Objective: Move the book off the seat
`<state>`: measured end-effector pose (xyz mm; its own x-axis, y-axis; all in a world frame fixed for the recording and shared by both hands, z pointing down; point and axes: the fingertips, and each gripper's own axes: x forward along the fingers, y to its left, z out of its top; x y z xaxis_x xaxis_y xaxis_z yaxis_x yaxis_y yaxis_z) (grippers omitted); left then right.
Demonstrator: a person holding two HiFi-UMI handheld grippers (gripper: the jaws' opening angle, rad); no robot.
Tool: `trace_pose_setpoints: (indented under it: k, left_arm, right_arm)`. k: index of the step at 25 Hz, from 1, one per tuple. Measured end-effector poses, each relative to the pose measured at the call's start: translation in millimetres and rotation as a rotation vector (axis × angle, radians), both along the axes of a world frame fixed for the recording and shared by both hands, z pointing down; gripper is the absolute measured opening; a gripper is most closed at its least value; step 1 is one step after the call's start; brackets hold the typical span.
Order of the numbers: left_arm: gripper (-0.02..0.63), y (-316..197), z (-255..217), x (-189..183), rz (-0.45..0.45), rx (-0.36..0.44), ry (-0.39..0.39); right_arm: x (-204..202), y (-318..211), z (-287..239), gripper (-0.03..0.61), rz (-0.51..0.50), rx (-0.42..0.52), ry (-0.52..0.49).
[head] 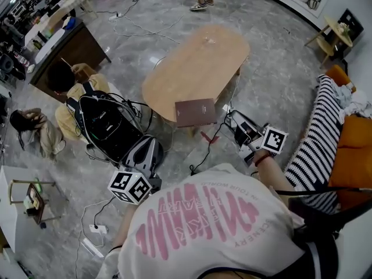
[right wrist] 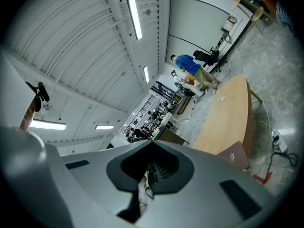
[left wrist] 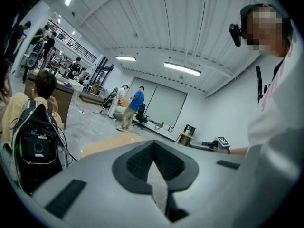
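Both sets of jaws are pressed together with nothing between them: the left gripper (left wrist: 153, 172) is empty, and so is the right gripper (right wrist: 147, 172). The maroon book (head: 196, 111) lies flat on the near end of the wooden table (head: 197, 57), its long side running left to right along that edge. It sits just ahead of the right gripper and a touch to its left, so the right hand is clearly the nearer. The left gripper hangs lower left, further off. The striped sofa (head: 318, 147) stands well apart on the right, so the book looks already off the seat.
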<state>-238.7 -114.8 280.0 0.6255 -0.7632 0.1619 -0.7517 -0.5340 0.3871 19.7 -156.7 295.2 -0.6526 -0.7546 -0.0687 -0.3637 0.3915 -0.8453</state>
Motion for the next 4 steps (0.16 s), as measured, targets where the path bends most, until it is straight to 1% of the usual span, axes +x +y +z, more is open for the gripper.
trace_pose_setpoints:
  k: [4]
  left_arm:
    - [0.008,0.8,4.8,-5.9,-0.004,-0.005,0.000]
  right_arm:
    - [-7.1,-1.9,3.5,0.011,-0.005,-0.006,-0.002]
